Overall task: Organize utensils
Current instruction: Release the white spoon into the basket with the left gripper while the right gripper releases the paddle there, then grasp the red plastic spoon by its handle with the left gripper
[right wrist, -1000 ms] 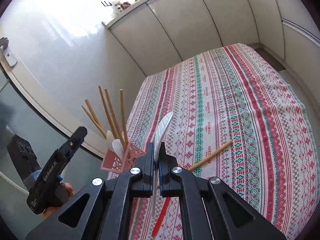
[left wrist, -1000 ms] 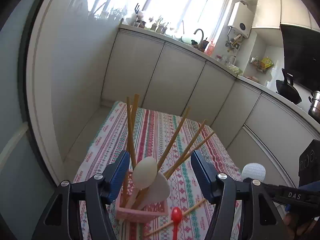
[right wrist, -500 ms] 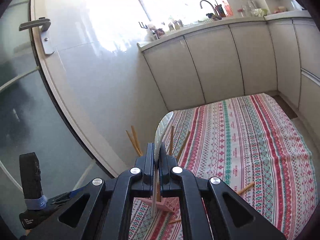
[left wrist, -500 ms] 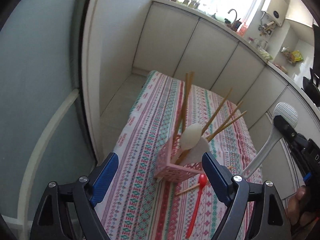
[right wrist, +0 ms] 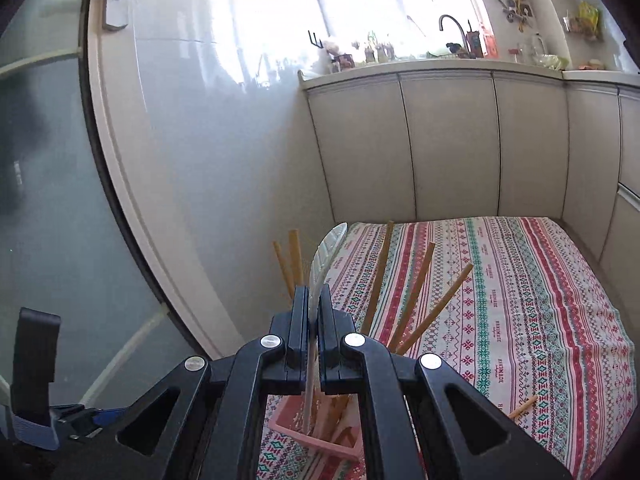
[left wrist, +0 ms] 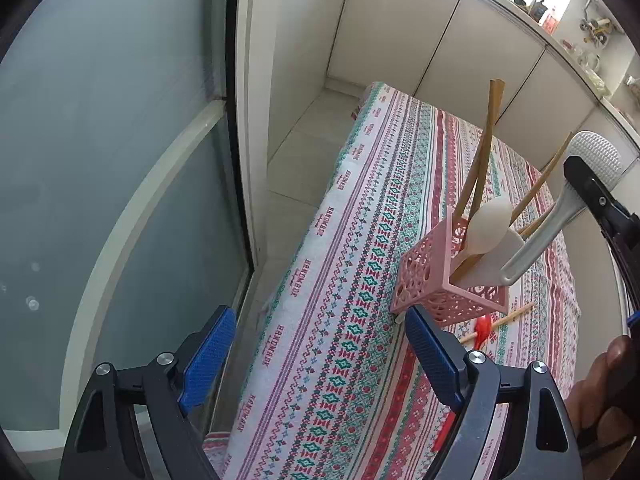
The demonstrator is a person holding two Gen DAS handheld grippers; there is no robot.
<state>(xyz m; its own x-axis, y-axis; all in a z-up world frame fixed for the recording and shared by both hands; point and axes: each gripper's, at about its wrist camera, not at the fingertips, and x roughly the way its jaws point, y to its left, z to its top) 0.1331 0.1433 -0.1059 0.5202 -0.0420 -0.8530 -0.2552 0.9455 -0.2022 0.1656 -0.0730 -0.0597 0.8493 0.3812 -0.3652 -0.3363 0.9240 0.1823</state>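
A pink lattice utensil holder point(left wrist: 436, 280) stands on the patterned tablecloth point(left wrist: 360, 280), holding several wooden chopsticks point(left wrist: 482, 160) and white spoons point(left wrist: 486, 224). My right gripper point(right wrist: 314, 292) is shut on a white rice paddle point(right wrist: 326, 252), handle end down inside the holder point(right wrist: 316, 444). In the left wrist view the paddle point(left wrist: 556, 216) leans into the holder, held from the right. My left gripper point(left wrist: 316, 352) is open and empty, in front of and to the left of the holder. A red spoon point(left wrist: 482, 328) and a loose chopstick point(left wrist: 508, 316) lie beside the holder.
The table's left edge point(left wrist: 320, 216) drops to a tiled floor beside a glass door point(left wrist: 120, 160). White kitchen cabinets point(right wrist: 440, 140) run along the back. Another view of the loose chopstick point(right wrist: 522, 406) shows it on the cloth at right.
My right gripper has carried the rice paddle over the holder and lowered its handle inside. My left gripper has pulled back and left, away from the holder.
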